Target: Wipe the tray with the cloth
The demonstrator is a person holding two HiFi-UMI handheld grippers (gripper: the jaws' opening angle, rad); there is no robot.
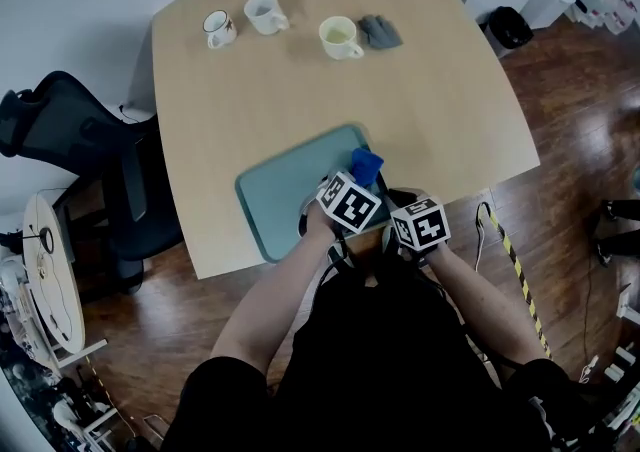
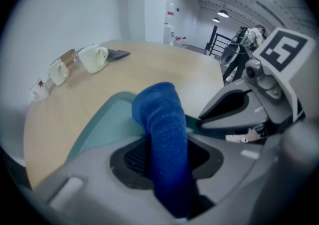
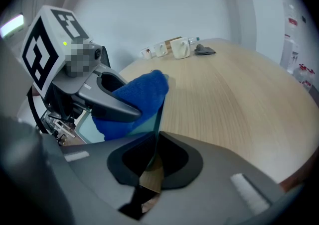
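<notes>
Tray (image 1: 285, 190): teal, laid flat on the table (image 1: 430, 100) at its near edge. Its right rim is taken between the jaws of the right gripper (image 3: 154, 162), which are pinched on it.
Cloth (image 2: 162, 119): blue, clamped between the jaws of the left gripper (image 2: 167, 164). A soft roll stands out beyond the tips over the tray's right end, just beside the right jaws. Whether it touches the tray cannot be told.
Cloth handling: judged light, limp and slightly grippy. A hold near its middle is favoured, so that a thick pad is offered past the tips.
Tray handling: judged stiff, light and apt to slide on smooth wood. The raised rim is the part to be held.
Risk: the cloth may be dragged from the jaws under hard pressing.
Mugs (image 1: 340, 37): well beyond both jaws, at the table's far end.
</notes>
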